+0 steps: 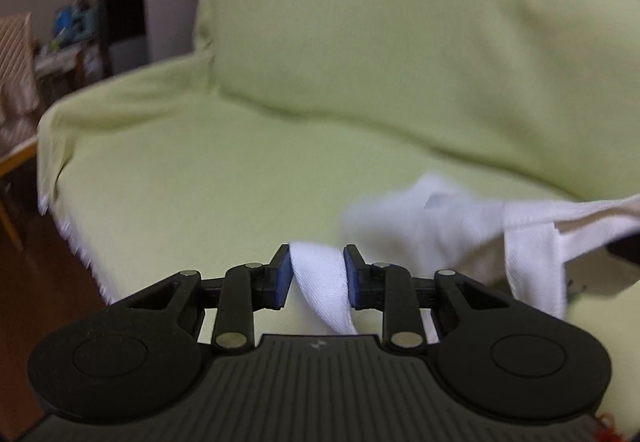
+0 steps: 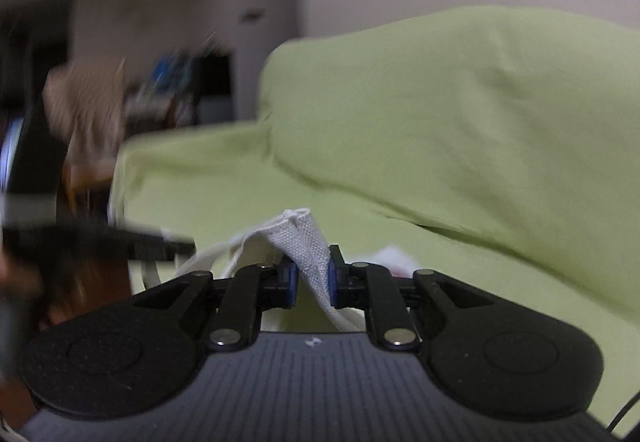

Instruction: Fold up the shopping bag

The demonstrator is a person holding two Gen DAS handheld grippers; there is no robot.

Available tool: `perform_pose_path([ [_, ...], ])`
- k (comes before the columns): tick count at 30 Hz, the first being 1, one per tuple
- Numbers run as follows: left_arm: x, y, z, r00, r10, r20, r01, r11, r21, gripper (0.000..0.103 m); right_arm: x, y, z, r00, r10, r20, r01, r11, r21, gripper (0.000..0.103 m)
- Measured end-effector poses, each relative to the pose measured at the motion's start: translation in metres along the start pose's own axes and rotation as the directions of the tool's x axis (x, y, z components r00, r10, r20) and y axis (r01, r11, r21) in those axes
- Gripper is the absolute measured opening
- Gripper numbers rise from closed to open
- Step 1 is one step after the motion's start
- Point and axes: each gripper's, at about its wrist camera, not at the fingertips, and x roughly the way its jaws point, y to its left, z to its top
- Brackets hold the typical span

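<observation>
White cloth shopping bag (image 1: 452, 226), held up over a green-covered sofa (image 1: 360, 82) by both grippers.

Left gripper (image 1: 317, 274): jaws clamped on a band of the bag's white fabric, the rest trailing off to its right above the sofa seat. Right gripper (image 2: 313, 274): jaws clamped on a woven fold of the bag, a thin strap (image 2: 208, 254) hanging to its left. Views blurred; cluttered shelving (image 1: 76, 30) beyond the sofa's left end.

Left black two-finger gripper with blue pads (image 1: 317, 276), held level, its jaws part-closed and pinching a white woven fabric strap (image 1: 322, 284); right black two-finger gripper with blue pads (image 2: 312, 276), also level, its jaws drawn closer together and clamped on the white canvas shopping bag (image 2: 310, 242)
</observation>
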Motion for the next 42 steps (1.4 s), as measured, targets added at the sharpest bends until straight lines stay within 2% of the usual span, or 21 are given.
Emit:
perform_pose_path([
  [1,-0.013,-0.008,0.005,0.999,-0.032,0.024,0.032,0.999,0.010,0.032,-0.016,-0.010,0.004,1.000,-0.029,0.010,0.028,0.994,0.103,0.012],
  [3,-0.035,-0.031,0.010,0.993,-0.102,0.061,0.099,0.994,0.043,0.036,-0.048,-0.034,0.006,0.995,-0.097,0.022,0.085,0.948,0.308,0.012],
  [5,-0.055,-0.058,0.011,0.978,-0.188,0.085,0.181,0.980,0.085,0.045,-0.076,-0.061,-0.008,0.984,-0.178,0.013,0.147,0.848,0.509,0.012],
  [7,-0.077,-0.086,0.007,0.956,-0.277,0.100,0.263,0.956,0.132,0.050,-0.110,-0.083,-0.035,0.960,-0.281,-0.011,0.222,0.733,0.643,0.012],
  [9,-0.099,-0.110,-0.001,0.937,-0.330,0.117,0.306,0.934,0.185,0.047,-0.149,-0.095,-0.066,0.898,-0.436,-0.057,0.358,0.650,0.671,0.012],
  [11,-0.115,-0.128,-0.014,0.912,-0.395,0.112,0.360,0.901,0.244,0.046,-0.188,-0.110,-0.094,0.816,-0.567,-0.114,0.489,0.571,0.660,0.012],
  [13,-0.123,-0.138,-0.031,0.880,-0.470,0.072,0.433,0.855,0.286,0.049,-0.216,-0.123,-0.122,0.736,-0.652,-0.180,0.597,0.501,0.626,0.012],
  [14,-0.120,-0.142,-0.041,0.879,-0.475,0.042,0.441,0.844,0.303,0.050,-0.224,-0.128,-0.136,0.686,-0.691,-0.226,0.663,0.467,0.585,0.013],
  [17,-0.096,-0.154,-0.074,0.897,-0.434,-0.090,0.439,0.844,0.308,0.048,-0.241,-0.162,-0.185,0.564,-0.726,-0.394,0.783,0.319,0.534,0.018],
  [18,-0.089,-0.158,-0.084,0.896,-0.425,-0.128,0.443,0.841,0.310,0.048,-0.246,-0.168,-0.198,0.546,-0.721,-0.426,0.800,0.298,0.521,0.019],
  [20,-0.080,-0.167,-0.102,0.887,-0.420,-0.190,0.460,0.827,0.322,0.048,-0.254,-0.178,-0.218,0.532,-0.704,-0.471,0.818,0.284,0.500,0.022],
  [21,-0.075,-0.171,-0.111,0.885,-0.413,-0.214,0.464,0.819,0.337,0.048,-0.257,-0.176,-0.220,0.517,-0.717,-0.468,0.835,0.301,0.462,0.024],
  [23,-0.063,-0.183,-0.124,0.880,-0.403,-0.252,0.472,0.800,0.370,0.049,-0.250,-0.161,-0.220,0.478,-0.767,-0.428,0.870,0.349,0.348,0.049],
  [24,-0.058,-0.189,-0.128,0.877,-0.399,-0.266,0.476,0.793,0.379,0.049,-0.247,-0.152,-0.218,0.448,-0.799,-0.401,0.891,0.359,0.278,0.053],
  [25,-0.052,-0.195,-0.131,0.877,-0.394,-0.275,0.476,0.790,0.386,0.049,-0.250,-0.144,-0.213,0.441,-0.821,-0.363,0.896,0.381,0.226,0.056],
  [26,-0.047,-0.199,-0.133,0.879,-0.386,-0.280,0.472,0.789,0.393,0.050,-0.251,-0.136,-0.207,0.446,-0.835,-0.322,0.895,0.408,0.181,0.056],
  [27,-0.043,-0.200,-0.133,0.884,-0.378,-0.276,0.463,0.791,0.400,0.050,-0.252,-0.129,-0.201,0.478,-0.832,-0.282,0.878,0.456,0.145,0.056],
  [31,-0.015,-0.206,-0.126,0.898,-0.362,-0.251,0.438,0.795,0.420,0.051,-0.207,-0.089,-0.177,0.651,-0.741,-0.165,0.737,0.669,-0.096,0.060],
  [34,0.002,-0.206,-0.121,0.903,-0.355,-0.242,0.429,0.781,0.454,0.051,-0.147,-0.055,-0.174,0.743,-0.649,-0.164,0.595,0.753,-0.282,0.060],
  [39,0.022,-0.206,-0.124,0.894,-0.383,-0.231,0.447,0.730,0.518,0.052,-0.062,-0.015,-0.177,0.808,-0.567,-0.159,0.441,0.762,-0.474,0.059],
  [42,0.029,-0.204,-0.126,0.879,-0.421,-0.223,0.470,0.687,0.554,0.052,-0.025,-0.016,-0.182,0.807,-0.566,-0.171,0.415,0.748,-0.518,0.059],
])
